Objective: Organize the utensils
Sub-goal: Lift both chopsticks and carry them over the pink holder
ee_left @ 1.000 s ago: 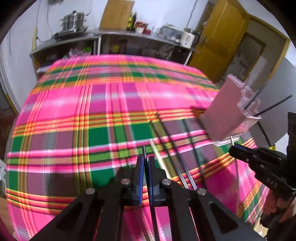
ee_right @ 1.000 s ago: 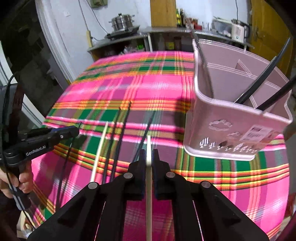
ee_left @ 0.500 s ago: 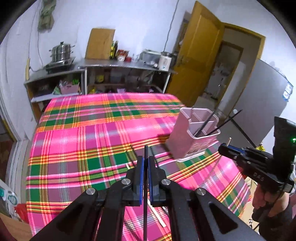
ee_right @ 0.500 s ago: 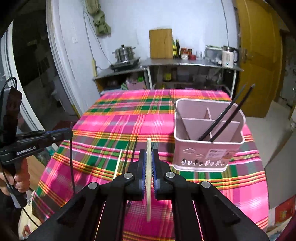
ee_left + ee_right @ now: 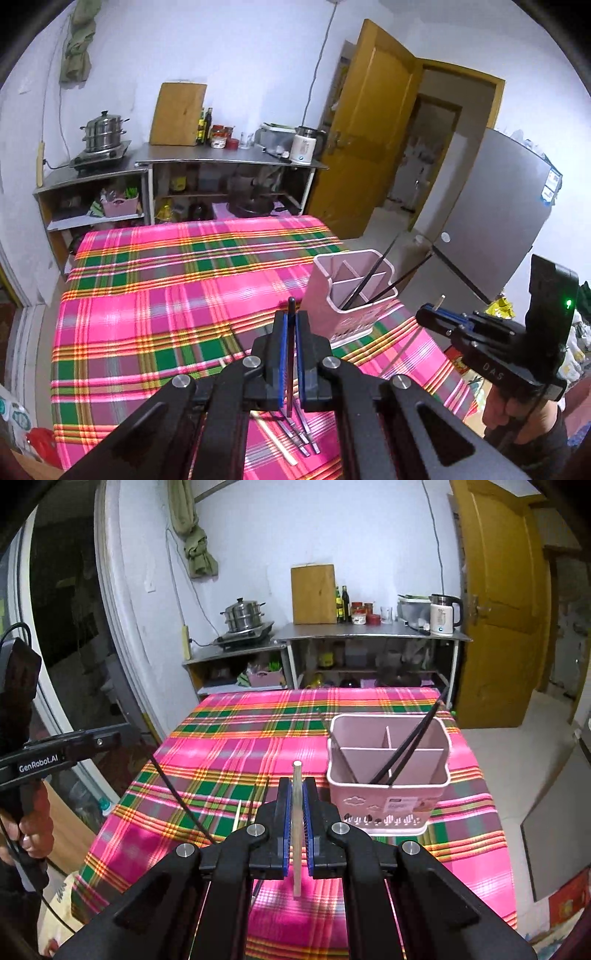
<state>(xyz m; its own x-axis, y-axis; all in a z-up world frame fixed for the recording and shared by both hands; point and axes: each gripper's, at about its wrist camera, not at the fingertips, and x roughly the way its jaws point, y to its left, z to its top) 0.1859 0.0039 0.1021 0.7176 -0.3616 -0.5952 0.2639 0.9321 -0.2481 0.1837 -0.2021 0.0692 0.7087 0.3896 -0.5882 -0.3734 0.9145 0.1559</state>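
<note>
Pink plastic, the utensil caddy (image 5: 388,775) stands on the counter (image 5: 229,746) ahead and a little to the right of my right gripper (image 5: 296,812); two black chopsticks (image 5: 406,746) already lean in its near compartment, so part of the sorting looks done.

My right gripper is clamped on a pale wooden chopstick (image 5: 296,830), held upright between the blue pads and lifted clear of the cloth; my left gripper (image 5: 291,347) is likewise closed tight on a black chopstick (image 5: 291,354), its tip poking up past the pads; the caddy (image 5: 351,295) sits just ahead and to the right of it.

I judge both sticks are on their way to the caddy, neither yet over a compartment; below my left gripper several dark chopsticks (image 5: 303,435) and one pale one (image 5: 277,443) lie on the cloth, so more trips remain.

Covering the counter is a plaid cloth in pink, green and yellow; beyond it run steel shelves (image 5: 369,635) with a stacked steamer pot (image 5: 242,616), a cutting board (image 5: 314,594), bottles and an electric kettle (image 5: 443,614); a yellow door (image 5: 369,129) stands open to the right, against whitish walls.
</note>
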